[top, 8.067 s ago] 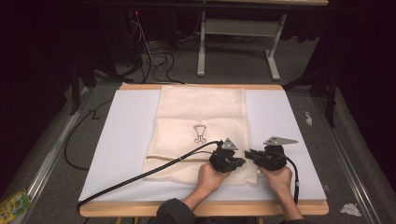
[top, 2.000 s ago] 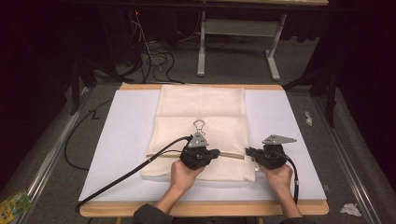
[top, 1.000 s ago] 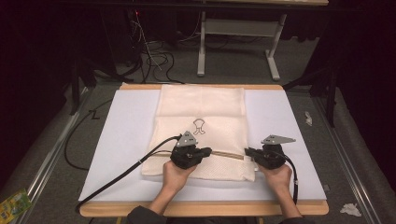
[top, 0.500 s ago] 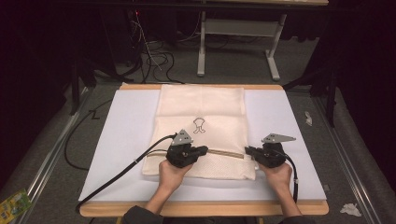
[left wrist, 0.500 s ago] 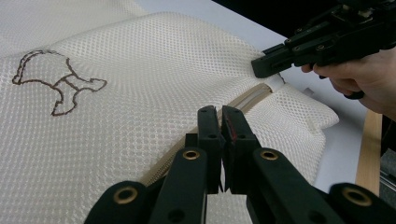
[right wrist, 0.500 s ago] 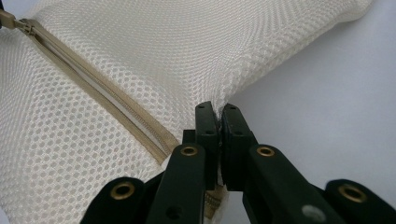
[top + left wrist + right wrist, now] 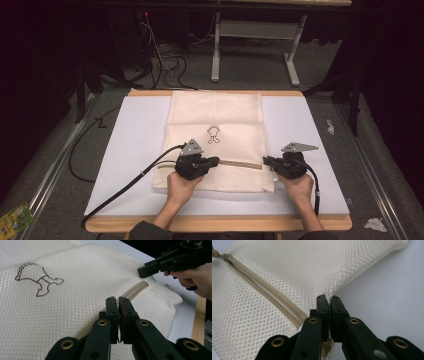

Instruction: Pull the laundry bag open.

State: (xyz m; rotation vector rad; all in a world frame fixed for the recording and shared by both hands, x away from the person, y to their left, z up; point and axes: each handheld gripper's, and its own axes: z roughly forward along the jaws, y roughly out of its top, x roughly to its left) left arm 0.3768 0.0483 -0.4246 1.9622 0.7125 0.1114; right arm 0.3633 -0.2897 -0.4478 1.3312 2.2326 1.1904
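Cream mesh laundry bag lies flat mid-table on the white mat, small dark printed figure on top. Left gripper – jaws pressed together over the tan zipper; what they pinch is hidden, likely the pull. Right gripper – jaws clamped on the bag's mesh edge at the zipper's far end.

We see a cream mesh bag of open-weave netted cloth, matt and finely pitted, with a dark outline figure printed on it. Its tan zipper has woven tape. Each claw, left and right, is matt black plastic with brass-coloured rivets. The counter wears smooth white matt sheeting over a pale wooden edge.
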